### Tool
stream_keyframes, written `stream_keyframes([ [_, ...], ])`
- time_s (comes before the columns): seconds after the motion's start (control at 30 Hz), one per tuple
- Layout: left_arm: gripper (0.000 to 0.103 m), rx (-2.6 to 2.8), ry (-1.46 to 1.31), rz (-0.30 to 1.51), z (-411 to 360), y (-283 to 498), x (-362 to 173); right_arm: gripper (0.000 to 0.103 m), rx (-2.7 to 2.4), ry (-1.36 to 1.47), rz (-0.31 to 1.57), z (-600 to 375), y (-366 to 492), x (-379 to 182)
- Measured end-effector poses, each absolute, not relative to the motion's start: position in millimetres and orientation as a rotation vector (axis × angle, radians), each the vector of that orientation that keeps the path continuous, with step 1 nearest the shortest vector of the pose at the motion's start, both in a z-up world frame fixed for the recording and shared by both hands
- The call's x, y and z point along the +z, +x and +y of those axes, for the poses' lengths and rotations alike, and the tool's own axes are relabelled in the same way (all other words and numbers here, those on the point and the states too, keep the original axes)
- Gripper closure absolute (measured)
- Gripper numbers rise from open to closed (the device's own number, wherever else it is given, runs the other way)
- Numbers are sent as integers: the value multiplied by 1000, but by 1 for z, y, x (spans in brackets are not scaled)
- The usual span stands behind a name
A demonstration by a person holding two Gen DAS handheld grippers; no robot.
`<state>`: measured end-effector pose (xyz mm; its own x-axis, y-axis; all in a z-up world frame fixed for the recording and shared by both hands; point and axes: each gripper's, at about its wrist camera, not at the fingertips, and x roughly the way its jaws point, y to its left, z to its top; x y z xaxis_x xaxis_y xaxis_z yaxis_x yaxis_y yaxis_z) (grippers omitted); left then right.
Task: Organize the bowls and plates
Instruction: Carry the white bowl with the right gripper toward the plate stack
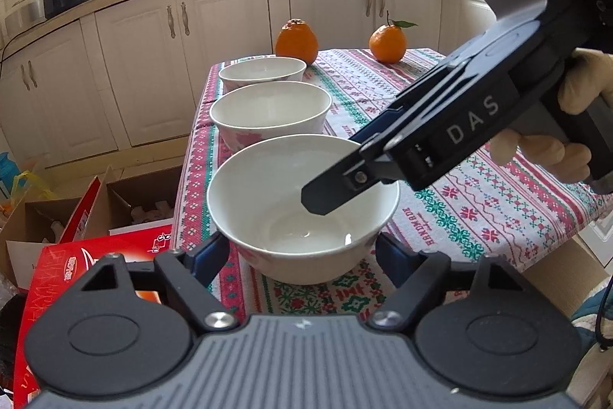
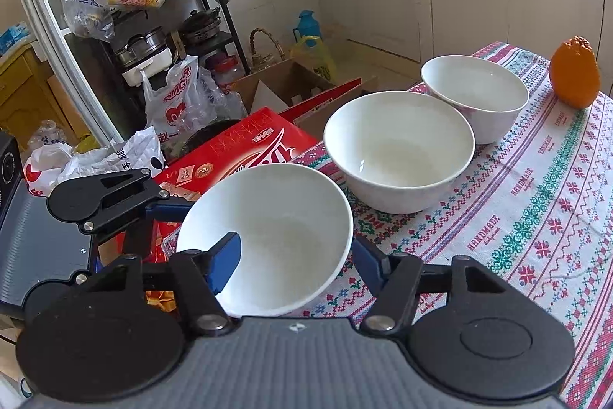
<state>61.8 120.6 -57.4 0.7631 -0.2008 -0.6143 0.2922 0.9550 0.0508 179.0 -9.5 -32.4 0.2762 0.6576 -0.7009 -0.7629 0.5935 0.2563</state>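
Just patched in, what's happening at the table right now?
Three white bowls sit in a row on the patterned tablecloth. The right gripper straddles the rim of the nearest bowl, one finger inside and one outside, not yet closed. The left gripper stands open around the same bowl's base. The middle bowl and far bowl are untouched, with two oranges beyond them. Nothing is stacked so far.
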Motion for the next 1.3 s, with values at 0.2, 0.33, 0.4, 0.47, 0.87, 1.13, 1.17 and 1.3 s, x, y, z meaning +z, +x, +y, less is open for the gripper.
stream_keyframes([
  [0.2,20,-273,153,656,121,64,-56,36,961,-136,867,-9,179,-32],
  [0.33,20,-277,163,660,118,65,-54,36,953,-132,864,-11,177,-31],
  [0.4,20,-281,169,658,116,65,-52,36,949,-121,859,-14,177,-29],
  [0.47,20,-293,179,654,113,66,-49,36,938,-109,853,-20,176,-27],
  [0.87,20,-448,227,635,73,87,-44,36,798,-88,824,-73,168,-17],
  [1.13,20,-562,247,635,41,110,-47,36,682,-40,816,-113,166,-18],
  [1.17,20,-573,249,634,37,112,-48,36,670,-36,815,-117,166,-18],
  [1.3,20,-604,265,624,25,119,-50,36,635,-25,808,-131,167,-18],
])
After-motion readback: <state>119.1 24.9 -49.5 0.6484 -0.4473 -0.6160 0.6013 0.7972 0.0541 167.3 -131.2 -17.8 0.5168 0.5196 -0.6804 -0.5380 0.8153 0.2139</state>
